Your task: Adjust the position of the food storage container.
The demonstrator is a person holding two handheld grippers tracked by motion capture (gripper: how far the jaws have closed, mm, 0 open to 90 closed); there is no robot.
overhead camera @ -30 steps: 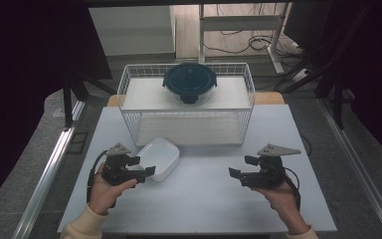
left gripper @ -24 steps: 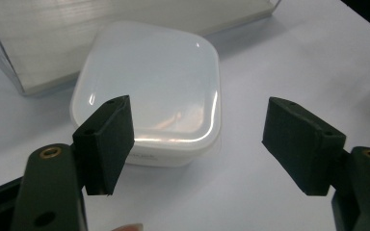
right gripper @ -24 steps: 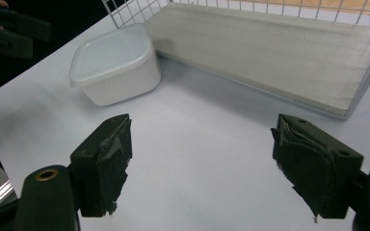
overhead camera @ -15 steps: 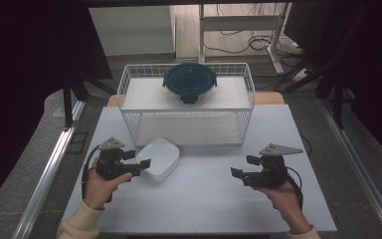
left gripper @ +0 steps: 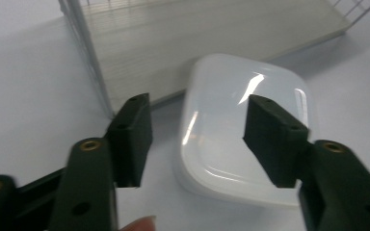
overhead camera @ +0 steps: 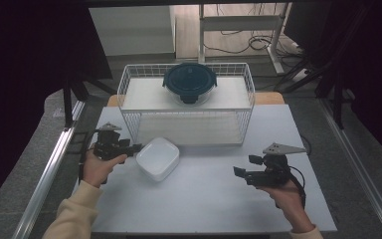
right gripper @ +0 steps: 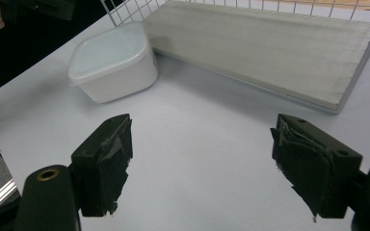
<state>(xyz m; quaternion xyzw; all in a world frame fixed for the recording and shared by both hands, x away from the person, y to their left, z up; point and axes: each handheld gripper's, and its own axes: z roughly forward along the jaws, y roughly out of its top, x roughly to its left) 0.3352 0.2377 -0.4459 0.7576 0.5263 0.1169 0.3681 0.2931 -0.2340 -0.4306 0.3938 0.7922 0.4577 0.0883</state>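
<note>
1. White and smooth, the little box (overhead camera: 157,158) sat on the table (overhead camera: 204,209), just in front of the wire basket (overhead camera: 186,102), close to its corner at about 7 o'clock.
2. We held the left gripper (overhead camera: 129,148) at the box's 9 o'clock side. Its jaws were spread wide and had not closed on anything.
3. We held the right gripper (overhead camera: 242,173) well apart from the box, at about 4 o'clock from it. Its jaws were spread wide too, with bare table between them.
4. We thought the shiny lid could slip out if the jaws bit only the thin edge. The box could also slide into the basket wires if we pushed it before we squeezed.
5. The left gripper view showed the lid (left gripper: 243,127) up close, with its rounded corners and bright shine. The right gripper view showed the box's side wall (right gripper: 120,79) under the lid.
6. The high view showed a dark round bowl (overhead camera: 189,82) with a lid on top of the basket.
</note>
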